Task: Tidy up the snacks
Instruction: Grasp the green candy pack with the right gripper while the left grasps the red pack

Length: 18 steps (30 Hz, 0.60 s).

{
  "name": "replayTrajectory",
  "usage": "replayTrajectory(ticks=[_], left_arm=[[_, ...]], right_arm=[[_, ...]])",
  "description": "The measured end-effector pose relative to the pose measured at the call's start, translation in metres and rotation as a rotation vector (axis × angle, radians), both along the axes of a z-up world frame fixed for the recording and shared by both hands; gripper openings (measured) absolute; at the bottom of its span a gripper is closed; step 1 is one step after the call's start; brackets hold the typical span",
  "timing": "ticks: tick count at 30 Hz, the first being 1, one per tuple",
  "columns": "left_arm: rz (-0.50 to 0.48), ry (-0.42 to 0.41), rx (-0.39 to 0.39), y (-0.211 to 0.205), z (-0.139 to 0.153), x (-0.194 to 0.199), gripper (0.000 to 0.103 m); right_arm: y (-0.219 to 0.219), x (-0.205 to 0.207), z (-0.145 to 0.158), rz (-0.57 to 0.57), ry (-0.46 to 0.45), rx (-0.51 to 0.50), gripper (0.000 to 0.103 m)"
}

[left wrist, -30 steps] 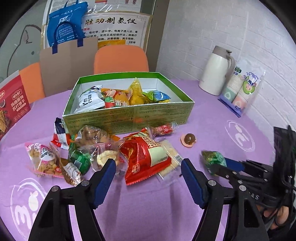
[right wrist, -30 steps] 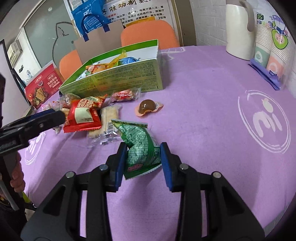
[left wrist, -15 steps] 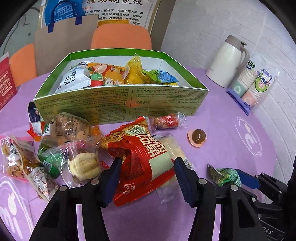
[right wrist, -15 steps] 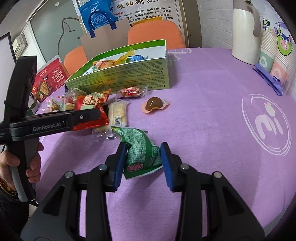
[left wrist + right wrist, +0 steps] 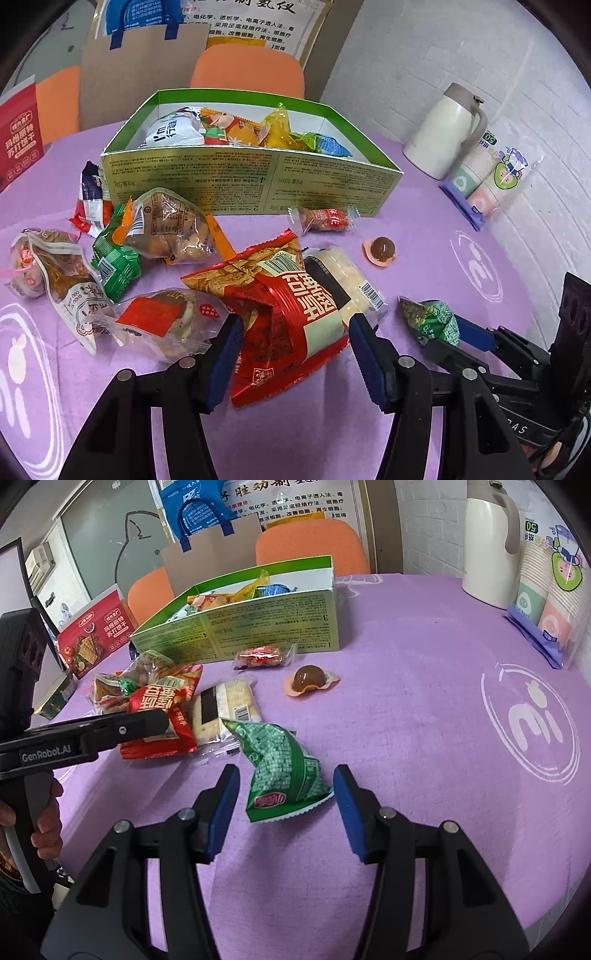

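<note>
The purple desk [image 5: 424, 701] carries a green box [image 5: 251, 184] at upper centre. The right tool [image 5: 286, 808] has just opened, releasing the green packet [image 5: 284, 771] at centre frame. The left tool [image 5: 293, 354] straddles the red packet [image 5: 291, 314], not visibly pinching it, probably boxing it next.

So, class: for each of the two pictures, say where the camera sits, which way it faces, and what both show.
Left wrist: on the left tongs, looking down and forward at the red snack packet between its pads and the green box beyond; the right tongs enter from the right.
Right wrist: on the right tongs, looking down at the green snack packet lying between its parted pads; a hand on the left tongs shows at left.
Shared: both packets, box, white jug.
</note>
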<state>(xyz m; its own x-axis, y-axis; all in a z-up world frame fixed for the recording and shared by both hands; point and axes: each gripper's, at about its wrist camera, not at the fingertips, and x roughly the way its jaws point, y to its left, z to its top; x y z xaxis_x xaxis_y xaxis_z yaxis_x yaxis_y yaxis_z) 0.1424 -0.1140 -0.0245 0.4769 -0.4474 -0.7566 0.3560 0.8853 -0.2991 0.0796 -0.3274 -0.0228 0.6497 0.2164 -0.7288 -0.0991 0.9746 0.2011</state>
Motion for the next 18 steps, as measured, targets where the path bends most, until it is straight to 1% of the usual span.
replayTrajectory(ticks=[2, 5, 7, 8, 9, 12, 15, 18], left_arm=[[-0.005, -0.006, 0.008, -0.002, 0.001, 0.001, 0.067], [0.0, -0.021, 0.022, -0.004, 0.002, 0.001, 0.068], [-0.004, -0.022, 0.031, -0.005, 0.001, 0.003, 0.067], [-0.006, -0.021, 0.039, -0.005, 0.0, 0.004, 0.057], [-0.013, -0.016, 0.041, -0.006, -0.001, 0.005, 0.054], [-0.015, -0.019, 0.035, -0.005, 0.0, 0.002, 0.051], [-0.01, -0.019, 0.004, 0.002, 0.006, -0.004, 0.049], [-0.023, -0.059, -0.015, 0.006, 0.025, -0.011, 0.049]], right_arm=[[0.0, 0.001, -0.001, -0.008, 0.007, 0.002, 0.054], [0.001, 0.001, -0.004, -0.013, 0.012, -0.002, 0.052], [0.002, 0.001, -0.005, -0.012, 0.01, -0.007, 0.04], [0.002, 0.001, -0.005, -0.012, 0.008, -0.01, 0.04], [0.003, 0.001, -0.005, -0.013, 0.004, -0.014, 0.038], [0.003, -0.001, -0.002, -0.01, 0.0, 0.01, 0.036], [0.007, -0.005, 0.012, 0.004, -0.042, 0.026, 0.035], [0.011, 0.0, 0.031, 0.027, -0.085, 0.048, 0.035]])
